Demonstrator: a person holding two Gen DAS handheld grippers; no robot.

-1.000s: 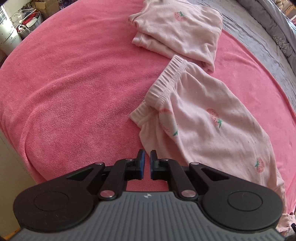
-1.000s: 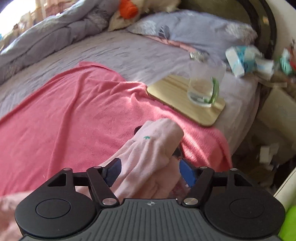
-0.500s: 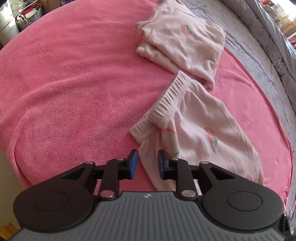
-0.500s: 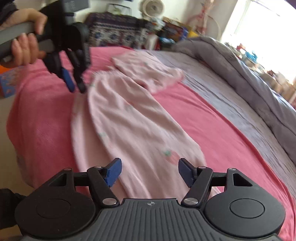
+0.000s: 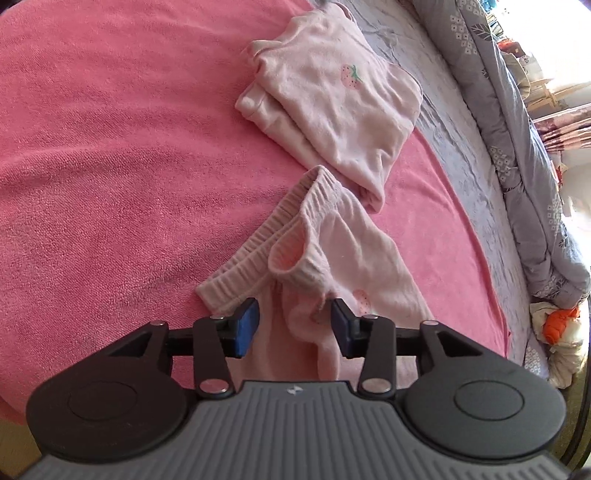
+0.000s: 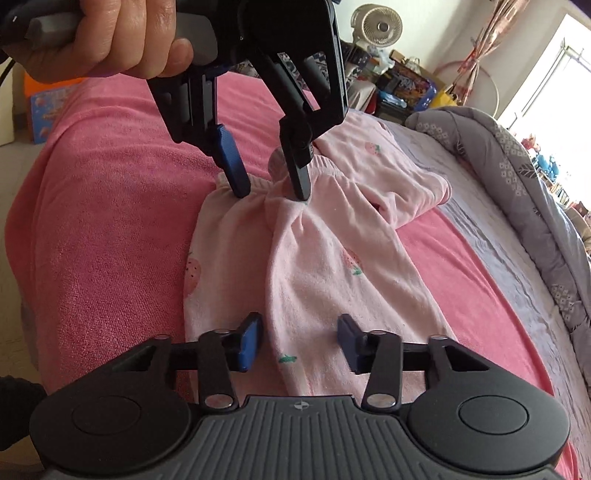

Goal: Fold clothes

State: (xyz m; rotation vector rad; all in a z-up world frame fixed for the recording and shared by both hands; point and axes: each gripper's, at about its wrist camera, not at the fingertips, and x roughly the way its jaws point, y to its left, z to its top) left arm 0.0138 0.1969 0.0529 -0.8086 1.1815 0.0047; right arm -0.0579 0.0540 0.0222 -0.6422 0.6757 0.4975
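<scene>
Pale pink strawberry-print pants (image 5: 354, 254) lie lengthwise on a pink towel blanket (image 5: 110, 166); they also show in the right wrist view (image 6: 314, 266). My left gripper (image 5: 293, 325) is open, its jaws either side of the bunched fabric just below the elastic waistband (image 5: 258, 247). In the right wrist view the left gripper (image 6: 271, 184) presses down at the waistband. My right gripper (image 6: 299, 345) is open over the pants' leg end, jaws straddling the cloth. A folded pink strawberry top (image 5: 332, 96) lies beyond the pants.
A grey patterned duvet (image 5: 517, 147) runs along the bed's far side; it also shows in the right wrist view (image 6: 517, 177). An orange and white plush (image 5: 557, 325) sits at the bed's edge. A fan (image 6: 380, 26) and clutter stand behind.
My left gripper opened wide and came down onto the pants at the waistband. My right gripper let go of the pant leg, swung round to face along the pants and stays open.
</scene>
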